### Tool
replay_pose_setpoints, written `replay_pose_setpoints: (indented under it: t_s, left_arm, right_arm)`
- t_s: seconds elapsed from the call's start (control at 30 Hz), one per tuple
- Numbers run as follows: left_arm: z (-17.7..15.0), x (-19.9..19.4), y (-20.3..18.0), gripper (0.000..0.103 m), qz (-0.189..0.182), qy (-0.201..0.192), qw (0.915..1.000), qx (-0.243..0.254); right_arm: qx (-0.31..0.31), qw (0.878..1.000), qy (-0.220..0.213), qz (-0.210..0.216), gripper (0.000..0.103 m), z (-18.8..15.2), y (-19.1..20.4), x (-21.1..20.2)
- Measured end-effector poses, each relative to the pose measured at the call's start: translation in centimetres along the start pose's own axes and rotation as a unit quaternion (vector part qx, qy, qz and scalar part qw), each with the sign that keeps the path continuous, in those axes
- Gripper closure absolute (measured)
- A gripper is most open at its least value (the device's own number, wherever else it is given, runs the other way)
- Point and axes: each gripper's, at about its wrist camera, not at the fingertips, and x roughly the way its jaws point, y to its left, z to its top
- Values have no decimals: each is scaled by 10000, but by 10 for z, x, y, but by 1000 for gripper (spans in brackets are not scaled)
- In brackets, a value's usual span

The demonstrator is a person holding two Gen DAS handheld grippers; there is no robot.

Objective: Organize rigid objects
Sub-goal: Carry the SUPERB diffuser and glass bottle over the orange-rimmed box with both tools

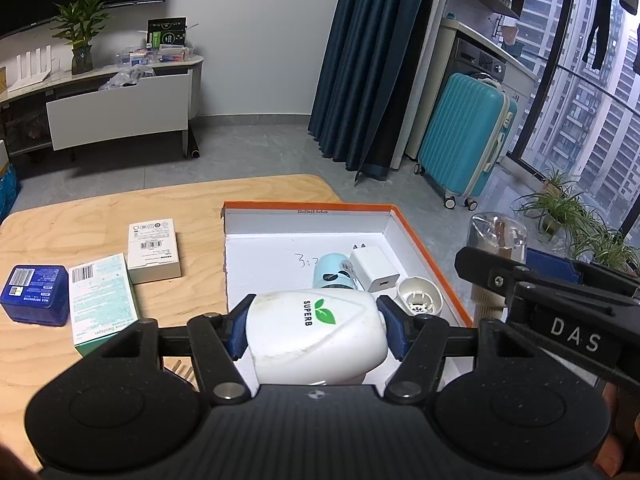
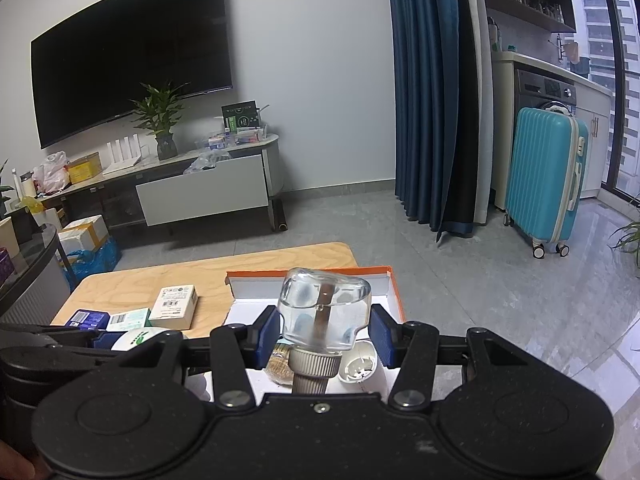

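Note:
My left gripper (image 1: 314, 330) is shut on a white SUPERB bottle (image 1: 316, 336), held over the near end of the orange-rimmed white box (image 1: 424, 240). Inside the box lie a light blue cylinder (image 1: 332, 272), a white charger (image 1: 374, 270) and a white round cap (image 1: 420, 296). My right gripper (image 2: 324, 334) is shut on a clear glass jar (image 2: 324, 312) with a grey ribbed lid, held tipped above the box (image 2: 394, 288). The jar also shows in the left wrist view (image 1: 498, 236), right of the box.
On the wooden table (image 1: 100, 208) left of the box lie a blue box (image 1: 34, 294), a teal-and-white carton (image 1: 102, 304) and a white carton (image 1: 154, 250). A TV stand, curtain and turquoise suitcase (image 1: 464, 140) stand beyond on the grey floor.

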Motion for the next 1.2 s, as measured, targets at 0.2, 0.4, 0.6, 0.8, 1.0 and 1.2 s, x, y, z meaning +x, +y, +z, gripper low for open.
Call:
replay_pose_setpoints:
  t_s: [0.2, 0.4, 0.6, 0.8, 1.0, 1.2]
  left_arm:
    - [1, 1, -1, 39, 21, 8, 10000, 13]
    - [1, 3, -3, 39, 9, 6, 10000, 21]
    - [1, 5, -5, 39, -2, 31, 10000, 47]
    - [1, 8, -7, 39, -14, 51, 10000, 65]
    - [1, 11, -10, 39, -39, 81, 9999, 79]
    - [0, 15, -11, 39, -60, 125, 9999, 91]
  right_arm:
    - [2, 10000, -4, 2, 44, -1, 0, 1]
    - [1, 10000, 11, 2, 44, 0, -1, 2]
    - [9, 10000, 32, 3, 44, 2, -3, 5]
    - [5, 10000, 51, 10, 44, 3, -3, 7]
    - [11, 10000, 65, 2, 44, 3, -4, 7]
    - [47, 9999, 116, 4, 44, 3, -6, 15]
